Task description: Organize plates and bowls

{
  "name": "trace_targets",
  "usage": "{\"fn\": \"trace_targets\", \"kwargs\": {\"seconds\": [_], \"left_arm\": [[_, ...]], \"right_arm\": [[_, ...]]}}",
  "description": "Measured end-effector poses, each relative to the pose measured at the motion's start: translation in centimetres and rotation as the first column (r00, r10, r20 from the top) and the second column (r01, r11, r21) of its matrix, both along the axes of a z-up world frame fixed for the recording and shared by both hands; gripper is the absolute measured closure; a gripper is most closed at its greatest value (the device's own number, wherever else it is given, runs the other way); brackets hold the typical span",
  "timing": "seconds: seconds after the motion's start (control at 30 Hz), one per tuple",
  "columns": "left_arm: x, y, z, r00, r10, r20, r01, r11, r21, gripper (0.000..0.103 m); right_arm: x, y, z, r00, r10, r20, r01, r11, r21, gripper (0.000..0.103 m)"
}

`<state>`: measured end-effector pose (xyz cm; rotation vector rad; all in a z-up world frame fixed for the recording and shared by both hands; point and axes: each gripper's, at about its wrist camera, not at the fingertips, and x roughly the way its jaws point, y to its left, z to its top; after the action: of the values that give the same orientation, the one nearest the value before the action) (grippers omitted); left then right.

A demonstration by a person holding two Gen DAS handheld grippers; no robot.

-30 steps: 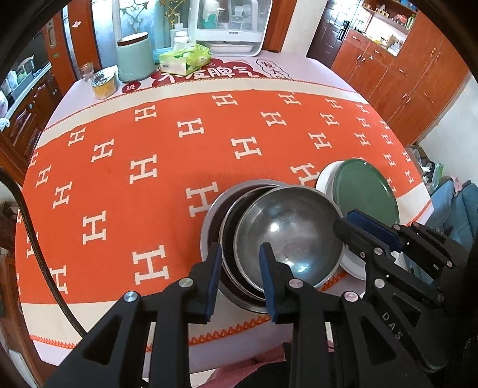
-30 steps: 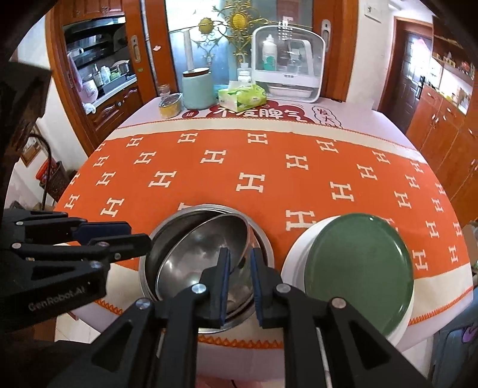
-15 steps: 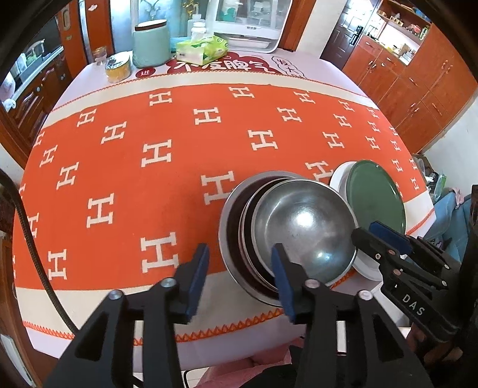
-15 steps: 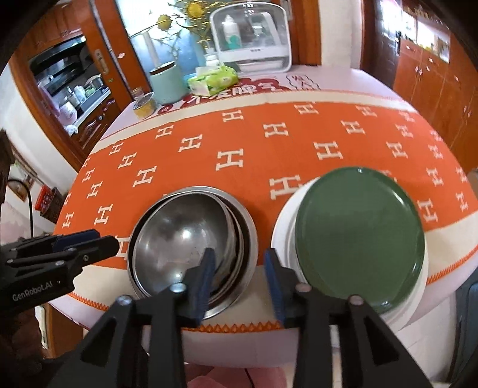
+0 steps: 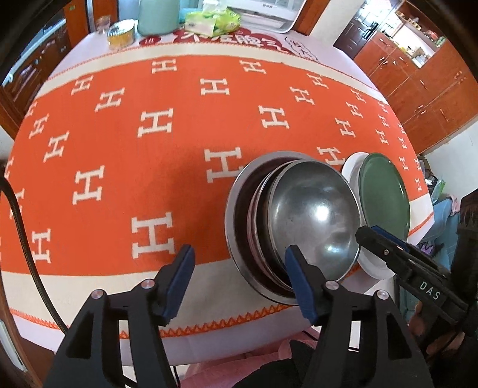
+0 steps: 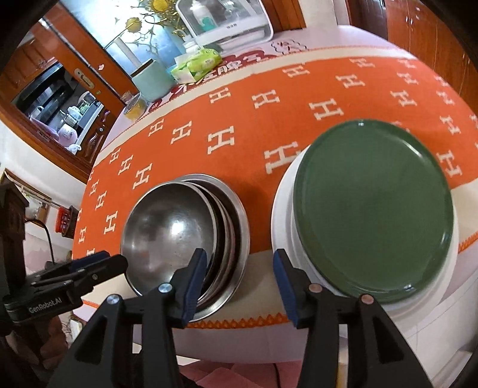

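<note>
1. In the left wrist view, a nest of steel bowls [image 5: 298, 226] is seen at the lower right of centre, near the front edge of the orange tablecloth [image 5: 149, 149]. The top bowl [image 5: 316, 218] lies tilted inside the larger ones, not seated level.
2. Just right of the bowls, a green plate [image 6: 373, 206] is stacked on a white plate [image 6: 280, 215]; in the right wrist view this stack fills the right half of the frame.
3. The left gripper [image 5: 239, 277] is held at the bottom of its frame. Its jaws have just been opening and now stand apart, with nothing clamped; the near rim of the bowls appears beside its right finger.
4. The right gripper [image 6: 239, 283] is held low in its frame. Its jaws have also just been opening and stand apart and empty. Between them only the gap between bowls and plates is seen.
5. The step in hand is judged to be an approach: both tools are brought down toward the dishes, and no dish is yet gripped.
6. For the next move, a rim must probably be placed between one pair of fingers before closing. Whether the tilted bowl or the green plate is meant cannot be told.
7. At the upper edge, a teal canister [image 5: 158, 15] and a tissue pack [image 5: 212, 21] are left far from the work.
</note>
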<state>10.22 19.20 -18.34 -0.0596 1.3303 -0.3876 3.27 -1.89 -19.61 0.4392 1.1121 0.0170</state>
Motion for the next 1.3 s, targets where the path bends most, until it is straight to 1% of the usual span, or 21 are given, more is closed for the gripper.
{"fn": "trace_targets", "kwargs": {"seconds": [0.1,0.33,0.67,0.73,0.87,1.03,1.1,1.13,1.23,1.3], "left_arm": [[0.3,0.1,-0.6,1.0,0.008,-0.023,-0.008,1.0,-0.011,0.039],[1.4,-0.6,-2.2,0.996,0.021,-0.091,-0.022,1.0,-0.012,0.039],[2.7,-1.4,-4.2,0.981,0.046,-0.188,-0.049,0.999,-0.01,0.039],[2.9,-1.6,-4.5,0.979,0.05,-0.198,-0.053,0.999,-0.008,0.04],[3.3,-1.9,-5.1,0.974,0.055,-0.221,-0.058,0.998,-0.009,0.042],[3.3,-2.4,-5.5,0.971,0.051,-0.232,-0.058,0.998,-0.023,0.043],[3.3,-2.6,-5.5,0.972,0.048,-0.23,-0.057,0.998,-0.032,0.048],[3.3,-2.6,-5.4,0.972,0.047,-0.23,-0.057,0.998,-0.034,0.048],[3.3,-2.9,-5.4,0.972,0.041,-0.231,-0.054,0.997,-0.05,0.057],[3.3,-2.9,-5.3,0.973,0.037,-0.229,-0.049,0.998,-0.05,0.057]], "right_arm": [[0.3,-0.4,-0.6,1.0,0.002,-0.022,-0.002,1.0,0.032,0.05],[1.6,-0.9,-1.7,0.997,0.038,-0.065,-0.032,0.995,0.091,0.05],[3.3,-0.8,-2.7,0.985,0.115,-0.127,-0.103,0.99,0.1,0.05],[3.6,-0.8,-2.8,0.983,0.131,-0.131,-0.118,0.988,0.101,0.053],[4.1,-0.8,-2.9,0.977,0.16,-0.14,-0.147,0.984,0.104,0.054],[4.6,-0.3,-3.0,0.969,0.205,-0.136,-0.192,0.976,0.103,0.065],[4.6,0.0,-2.9,0.965,0.225,-0.135,-0.212,0.972,0.101,0.067],[4.6,0.1,-2.9,0.963,0.233,-0.132,-0.221,0.97,0.099,0.068],[4.7,0.4,-2.7,0.96,0.25,-0.124,-0.239,0.966,0.097,0.072],[4.6,0.4,-2.6,0.96,0.251,-0.126,-0.241,0.966,0.089,0.072]]}}
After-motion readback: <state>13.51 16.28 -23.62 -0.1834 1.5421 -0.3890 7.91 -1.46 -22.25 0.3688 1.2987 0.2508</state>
